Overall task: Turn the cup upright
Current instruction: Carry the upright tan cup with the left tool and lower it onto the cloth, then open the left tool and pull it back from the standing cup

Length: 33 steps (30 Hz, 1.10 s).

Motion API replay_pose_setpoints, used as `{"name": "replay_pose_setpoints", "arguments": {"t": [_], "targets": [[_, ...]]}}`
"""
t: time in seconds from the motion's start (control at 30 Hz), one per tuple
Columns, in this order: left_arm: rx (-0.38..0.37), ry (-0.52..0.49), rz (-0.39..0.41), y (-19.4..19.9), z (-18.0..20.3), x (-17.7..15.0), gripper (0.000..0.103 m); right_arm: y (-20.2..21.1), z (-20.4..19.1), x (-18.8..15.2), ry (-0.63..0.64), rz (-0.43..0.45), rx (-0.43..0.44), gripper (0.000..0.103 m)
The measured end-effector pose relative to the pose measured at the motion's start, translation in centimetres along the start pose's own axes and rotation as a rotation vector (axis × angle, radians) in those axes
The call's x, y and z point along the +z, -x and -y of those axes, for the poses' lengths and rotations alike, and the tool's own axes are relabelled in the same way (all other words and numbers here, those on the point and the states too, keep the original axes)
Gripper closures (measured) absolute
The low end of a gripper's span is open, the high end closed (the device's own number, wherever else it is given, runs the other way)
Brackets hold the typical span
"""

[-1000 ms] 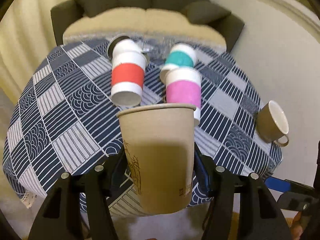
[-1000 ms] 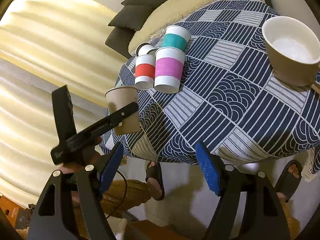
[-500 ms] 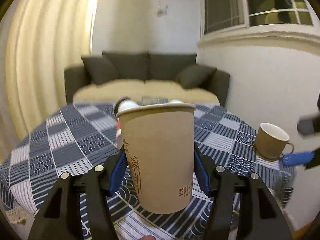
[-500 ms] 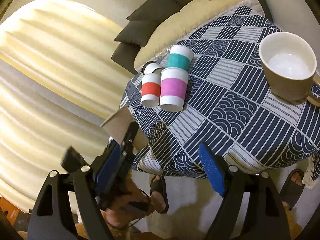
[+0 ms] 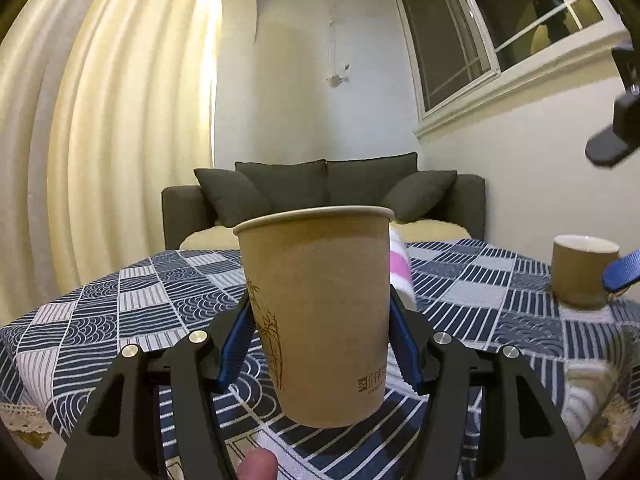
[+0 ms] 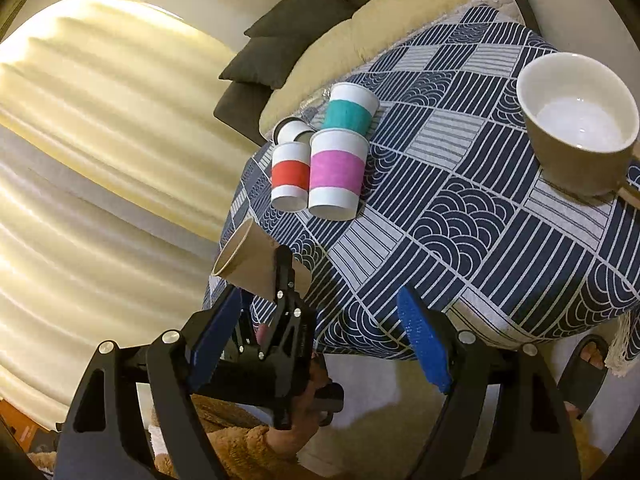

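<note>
My left gripper (image 5: 320,344) is shut on a plain brown paper cup (image 5: 320,312) and holds it rim up above the near edge of the table. In the right wrist view the same brown cup (image 6: 250,264) shows tilted in the left gripper (image 6: 286,280) at the table's left edge. My right gripper (image 6: 320,340) is open and empty, above the floor in front of the table. One of its blue pads (image 5: 622,272) shows at the right edge of the left wrist view.
The round table has a navy patterned cloth (image 6: 460,220). Red-banded (image 6: 290,176), pink-banded (image 6: 336,172) and teal-banded (image 6: 350,110) paper cups stand together at its far side. A brown mug (image 6: 576,124) stands at the right. A dark sofa (image 5: 324,196) is behind.
My left gripper has tipped up from looking down at the table to looking level, turning the brown cup with it. My right gripper has stayed open and shifted slightly.
</note>
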State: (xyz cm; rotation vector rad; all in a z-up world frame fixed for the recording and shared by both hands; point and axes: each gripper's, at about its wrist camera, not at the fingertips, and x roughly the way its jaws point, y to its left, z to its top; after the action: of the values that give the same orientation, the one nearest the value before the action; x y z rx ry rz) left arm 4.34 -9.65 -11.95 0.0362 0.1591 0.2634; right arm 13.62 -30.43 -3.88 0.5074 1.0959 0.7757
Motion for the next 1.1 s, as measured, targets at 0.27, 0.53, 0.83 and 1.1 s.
{"name": "replay_pose_setpoints", "arguments": {"t": [0.27, 0.53, 0.83, 1.1], "targets": [[0.023, -0.057, 0.011, 0.2, 0.2, -1.3, 0.043, -1.7, -0.2, -0.1, 0.01, -0.035, -0.005, 0.023], [0.03, -0.04, -0.015, -0.1, -0.1, -1.8, 0.042, -2.3, 0.0, -0.2, 0.012, -0.055, -0.019, 0.023], [0.022, -0.023, -0.032, 0.0, -0.2, -1.9, 0.018, -1.8, 0.1, -0.3, 0.008, -0.048, -0.018, 0.023], [0.007, -0.009, -0.054, 0.2, -0.1, -1.2, 0.007, -1.4, -0.2, -0.1, 0.017, -0.04, -0.016, 0.023]]}}
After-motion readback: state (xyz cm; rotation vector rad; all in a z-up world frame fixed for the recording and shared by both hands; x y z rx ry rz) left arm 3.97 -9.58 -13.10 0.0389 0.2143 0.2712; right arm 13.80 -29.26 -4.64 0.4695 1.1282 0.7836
